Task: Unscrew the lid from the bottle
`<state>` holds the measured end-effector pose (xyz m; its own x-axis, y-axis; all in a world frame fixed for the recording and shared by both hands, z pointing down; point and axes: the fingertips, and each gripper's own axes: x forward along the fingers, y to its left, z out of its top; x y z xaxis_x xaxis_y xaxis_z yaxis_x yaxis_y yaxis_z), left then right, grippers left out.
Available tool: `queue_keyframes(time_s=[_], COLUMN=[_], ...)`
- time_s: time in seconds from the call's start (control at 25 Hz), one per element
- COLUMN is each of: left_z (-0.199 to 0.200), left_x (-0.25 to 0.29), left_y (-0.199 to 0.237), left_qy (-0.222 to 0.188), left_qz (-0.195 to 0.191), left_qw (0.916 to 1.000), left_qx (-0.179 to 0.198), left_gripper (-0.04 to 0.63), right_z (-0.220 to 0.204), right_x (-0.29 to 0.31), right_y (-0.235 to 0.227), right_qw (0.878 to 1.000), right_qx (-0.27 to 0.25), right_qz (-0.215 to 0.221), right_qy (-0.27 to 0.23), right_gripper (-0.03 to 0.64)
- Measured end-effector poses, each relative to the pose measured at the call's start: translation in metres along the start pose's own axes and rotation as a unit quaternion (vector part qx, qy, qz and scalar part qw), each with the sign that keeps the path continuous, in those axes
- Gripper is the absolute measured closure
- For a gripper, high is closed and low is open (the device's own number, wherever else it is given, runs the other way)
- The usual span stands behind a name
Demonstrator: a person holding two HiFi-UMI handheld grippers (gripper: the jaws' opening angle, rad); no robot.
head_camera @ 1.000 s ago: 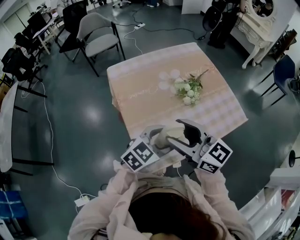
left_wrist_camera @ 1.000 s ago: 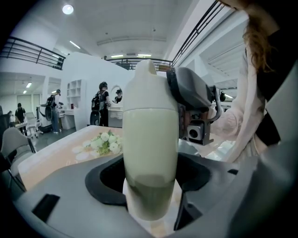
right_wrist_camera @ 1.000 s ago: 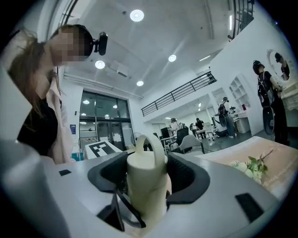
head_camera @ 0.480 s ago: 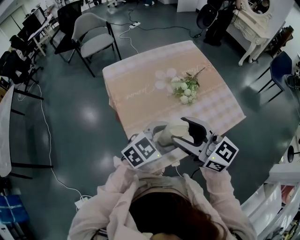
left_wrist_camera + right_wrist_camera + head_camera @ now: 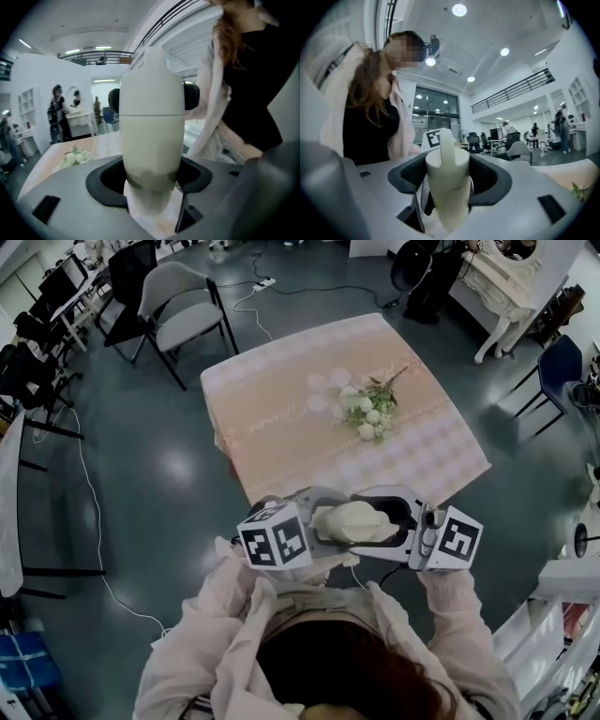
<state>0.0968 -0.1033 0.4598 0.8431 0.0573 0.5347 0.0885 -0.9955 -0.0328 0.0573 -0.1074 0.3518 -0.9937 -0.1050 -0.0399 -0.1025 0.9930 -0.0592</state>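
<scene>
A cream bottle (image 5: pixel 349 521) lies level in the air between both grippers, close to the person's chest. My left gripper (image 5: pixel 317 519) is shut on the bottle's body (image 5: pixel 150 140), its dark pads against both sides. The white lid (image 5: pixel 151 89) sits on the far end. In the right gripper view the lid (image 5: pixel 447 161) with its thin upright tab stands between the pads of my right gripper (image 5: pixel 447 190). Those jaws are opening, and the pads still touch the lid's sides. The right gripper (image 5: pixel 396 519) faces the left one across the bottle.
A table with a peach cloth (image 5: pixel 281 399) stands just ahead and holds a bunch of white flowers (image 5: pixel 367 411). Grey chairs (image 5: pixel 183 310) stand beyond its left corner. A white cable (image 5: pixel 94 493) trails over the dark floor at the left.
My right gripper has turned from a tilt to level, with the lid in it. The bottle now lies level between the grippers. The left gripper has barely moved.
</scene>
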Motion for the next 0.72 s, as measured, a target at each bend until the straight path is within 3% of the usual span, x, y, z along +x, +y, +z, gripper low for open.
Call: queue_keyframes(time_s=[0.08,0.12,0.2,0.28,0.4,0.48,0.52,0.6,0.64,0.72], left_z=[0.007,0.011,0.014,0.010,-0.004,-0.011,-0.011,-0.008,-0.005,0.004], left_x=[0.000,0.001,0.002,0.003,0.001,0.002,0.002,0.003,0.001,-0.003], left_y=[-0.019,-0.024,-0.019,-0.001,0.027,0.035,0.036,0.035,0.033,0.023], left_qy=[-0.014,-0.023,-0.034,-0.032,-0.001,0.018,0.019,0.008,-0.002,-0.024], left_qz=[-0.063,-0.074,-0.054,0.005,0.104,0.135,0.138,0.129,0.116,0.065], left_qw=[0.9978,0.9969,0.9979,0.9981,0.9886,0.9840,0.9835,0.9856,0.9881,0.9946], left_qx=[0.011,0.011,-0.007,-0.053,-0.109,-0.116,-0.116,-0.110,-0.101,-0.077], left_gripper=[0.279,0.279,0.279,0.279,0.279,0.279,0.279,0.279,0.279,0.279], right_z=[0.004,0.005,0.005,0.001,-0.002,-0.007,-0.009,-0.008,-0.005,0.001], right_x=[-0.001,-0.003,-0.008,-0.016,-0.021,-0.017,-0.014,-0.010,-0.010,-0.010], right_y=[0.015,0.018,0.013,-0.004,-0.029,-0.041,-0.044,-0.042,-0.038,-0.028], right_qw=[0.999,0.998,0.998,1.000,0.990,0.979,0.977,0.981,0.986,0.994], right_qx=[0.008,0.013,0.023,0.027,0.047,0.055,0.051,0.041,0.036,0.026], right_qz=[0.054,0.068,0.058,-0.004,-0.131,-0.196,-0.208,-0.188,-0.165,-0.101], right_qy=[-0.005,-0.006,-0.008,-0.009,-0.016,-0.010,-0.005,-0.003,-0.008,-0.027], right_gripper=[0.318,0.318,0.311,0.302,0.250,0.251,0.264,0.327,0.327,0.328])
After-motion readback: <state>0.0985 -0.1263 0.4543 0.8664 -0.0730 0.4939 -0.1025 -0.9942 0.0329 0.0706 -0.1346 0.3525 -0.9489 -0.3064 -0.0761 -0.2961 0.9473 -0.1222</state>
